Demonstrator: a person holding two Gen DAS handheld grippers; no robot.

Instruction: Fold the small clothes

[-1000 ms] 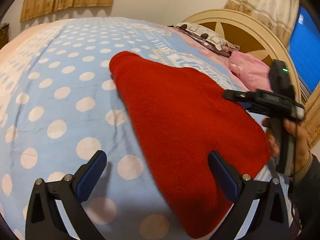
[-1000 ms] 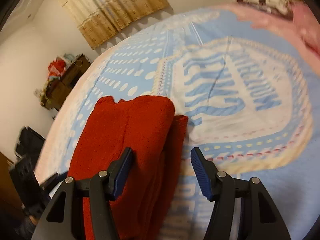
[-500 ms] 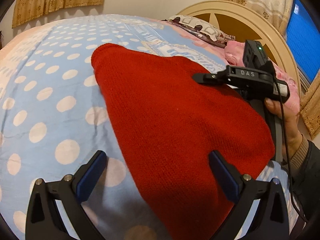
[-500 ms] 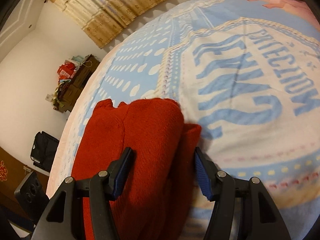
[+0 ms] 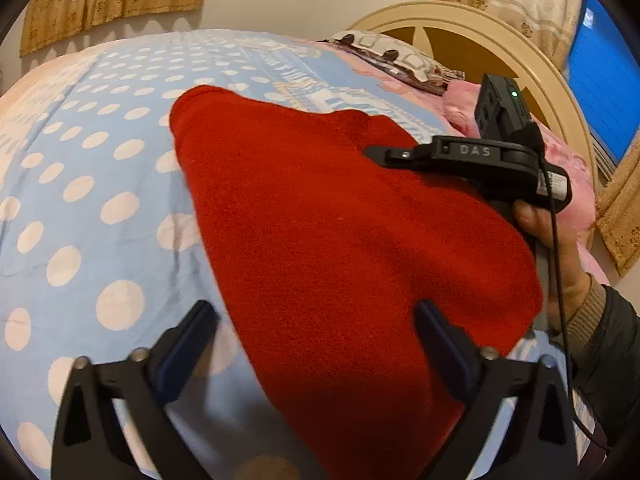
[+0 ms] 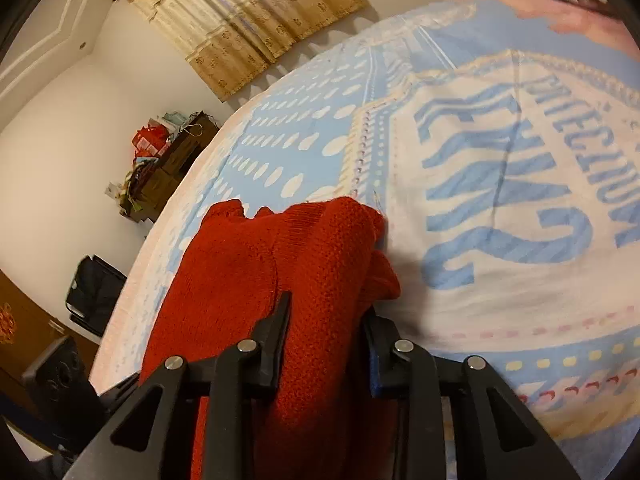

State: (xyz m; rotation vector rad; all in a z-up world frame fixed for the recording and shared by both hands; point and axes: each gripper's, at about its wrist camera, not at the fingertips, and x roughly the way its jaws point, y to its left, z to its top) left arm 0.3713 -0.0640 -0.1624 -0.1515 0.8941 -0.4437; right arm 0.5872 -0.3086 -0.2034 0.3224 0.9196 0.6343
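A red knitted garment [image 5: 340, 240] lies folded on the blue polka-dot bed cover [image 5: 100, 200]. My left gripper [image 5: 314, 312] hovers over its near left edge. Its jaws are wide and closing, with the edge of the fabric between them and the pads clear of it. In the right wrist view the same garment [image 6: 240, 280] shows its far end bunched up. My right gripper [image 6: 326, 306] is closing on a raised fold there, with both pads pressing into the knit. From the left wrist view the right gripper [image 5: 374, 153] is seen sideways at the garment's far right, held by a hand [image 5: 536, 224].
A cream headboard [image 5: 460, 20] and pillows [image 5: 400, 56] lie beyond the garment on the right. The bed cover's printed middle [image 6: 520, 280] stretches right of my right gripper. A dark cabinet [image 6: 168, 168] and a black bag [image 6: 96, 288] stand by the wall off the bed.
My right gripper has moved in over the garment's end and its jaws have narrowed onto the fold. The left jaws have drawn in a little over the near edge.
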